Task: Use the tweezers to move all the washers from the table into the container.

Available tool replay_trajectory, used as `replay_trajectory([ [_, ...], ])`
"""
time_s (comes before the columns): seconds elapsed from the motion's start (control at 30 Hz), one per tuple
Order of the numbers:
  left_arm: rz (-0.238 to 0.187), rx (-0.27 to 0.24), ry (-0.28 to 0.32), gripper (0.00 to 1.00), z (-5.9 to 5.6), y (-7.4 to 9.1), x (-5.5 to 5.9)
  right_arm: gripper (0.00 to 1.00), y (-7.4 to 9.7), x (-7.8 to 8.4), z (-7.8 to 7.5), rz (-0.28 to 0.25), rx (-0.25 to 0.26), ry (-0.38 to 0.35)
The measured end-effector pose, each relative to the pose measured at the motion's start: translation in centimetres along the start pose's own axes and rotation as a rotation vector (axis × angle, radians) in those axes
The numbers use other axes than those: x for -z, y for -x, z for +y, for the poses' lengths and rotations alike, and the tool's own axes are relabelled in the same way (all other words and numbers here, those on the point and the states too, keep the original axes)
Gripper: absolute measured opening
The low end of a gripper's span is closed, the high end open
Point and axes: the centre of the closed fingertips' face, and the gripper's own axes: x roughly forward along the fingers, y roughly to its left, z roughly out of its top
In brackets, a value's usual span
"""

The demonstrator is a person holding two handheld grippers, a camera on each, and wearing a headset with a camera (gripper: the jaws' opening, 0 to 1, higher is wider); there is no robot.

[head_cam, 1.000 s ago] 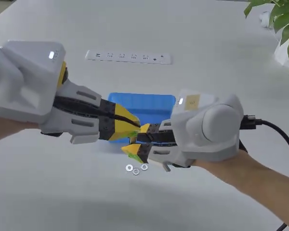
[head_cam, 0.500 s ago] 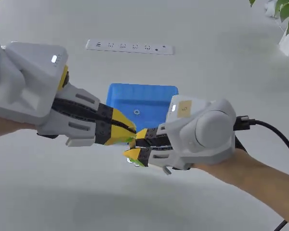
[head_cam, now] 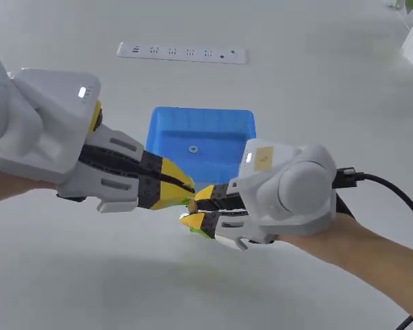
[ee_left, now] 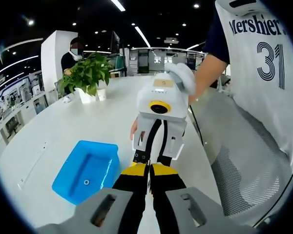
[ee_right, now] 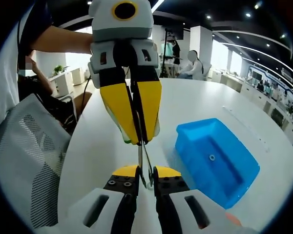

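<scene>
The thin metal tweezers (ee_right: pixel 143 163) run between my two grippers, which meet tip to tip. My left gripper (head_cam: pixel 186 191) comes in from the left and is shut on one end; in the right gripper view it (ee_right: pixel 139 139) hangs down from the top. My right gripper (head_cam: pixel 191 218) comes in from the right, its own yellow tips (ee_right: pixel 145 175) closed on the other end. Just behind them sits the blue container (head_cam: pixel 166 130), holding one washer (head_cam: pixel 193 148). The container (ee_left: pixel 71 170) lies left of my left gripper (ee_left: pixel 149 171). The washers on the table are hidden under the grippers.
A white power strip (head_cam: pixel 182 53) lies on the white table beyond the container. A black cable (head_cam: pixel 392 189) trails from the right gripper. A potted plant (ee_left: pixel 85 73) stands at the table's far side, with people beyond it. A mesh chair (ee_right: pixel 24 161) is beside the table.
The head camera has tilted. Against the container, both grippers have sunk toward the table, and the three loose washers seen a second ago are now covered by the right gripper.
</scene>
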Motion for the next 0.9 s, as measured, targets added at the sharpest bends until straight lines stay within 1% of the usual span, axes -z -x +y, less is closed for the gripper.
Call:
replay_trajectory([
  [0.3, 0.012, 0.001, 0.000, 0.05, 0.1, -0.3, 0.6, 0.13, -0.4, 0.5, 0.1, 0.009, -0.006, -0.001],
  [0.47, 0.025, 0.004, -0.012, 0.05, 0.0, -0.3, 0.9, 0.13, -0.6, 0.6, 0.2, 0.007, -0.011, -0.004],
  [0.6, 0.024, 0.000, -0.009, 0.05, 0.1, -0.2, 1.0, 0.13, -0.8, 0.6, 0.1, 0.011, -0.015, 0.002],
  [0.9, 0.020, -0.003, -0.007, 0.05, 0.1, -0.4, 1.2, 0.13, -0.8, 0.8, 0.1, 0.013, -0.014, -0.012],
])
